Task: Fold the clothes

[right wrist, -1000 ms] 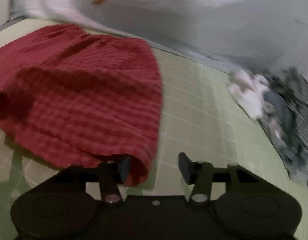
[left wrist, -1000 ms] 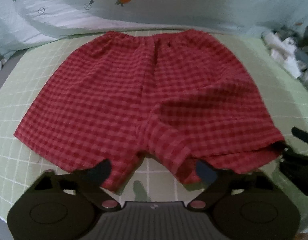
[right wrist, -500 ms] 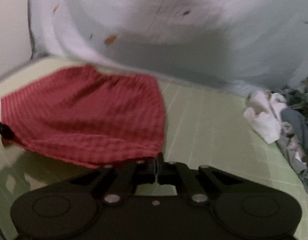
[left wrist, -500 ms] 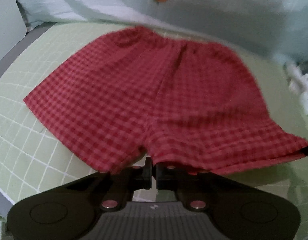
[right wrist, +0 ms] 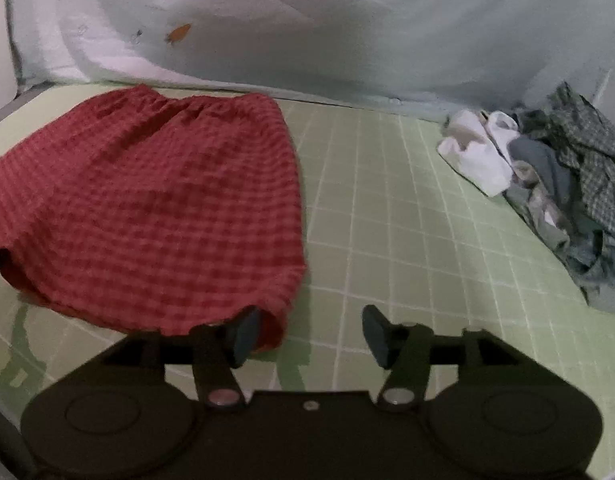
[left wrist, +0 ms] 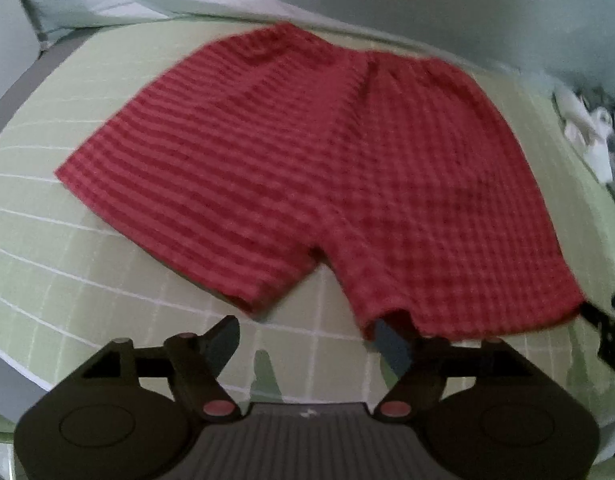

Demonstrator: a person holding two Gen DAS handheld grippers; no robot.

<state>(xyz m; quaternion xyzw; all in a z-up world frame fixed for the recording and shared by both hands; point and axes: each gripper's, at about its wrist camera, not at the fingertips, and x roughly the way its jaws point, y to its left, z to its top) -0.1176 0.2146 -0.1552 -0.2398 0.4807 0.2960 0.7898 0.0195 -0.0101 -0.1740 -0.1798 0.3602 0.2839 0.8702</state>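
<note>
Fingers [left wrist: 391,344] of both grippers spreading — red shorts' [left wrist: 307,168] hem [right wrist: 275,328] partly hides one.

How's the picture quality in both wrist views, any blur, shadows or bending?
Left wrist view: dim, shorts smeared by motion blur, mat grid lines bowed by the fisheye. Right wrist view: sharper, clothes pile readable, gripper shadows on the mat, corners black.

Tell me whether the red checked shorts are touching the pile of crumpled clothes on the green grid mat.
Apart. The right wrist view shows bare green grid mat between the red checked shorts and the pile of crumpled clothes.
</note>
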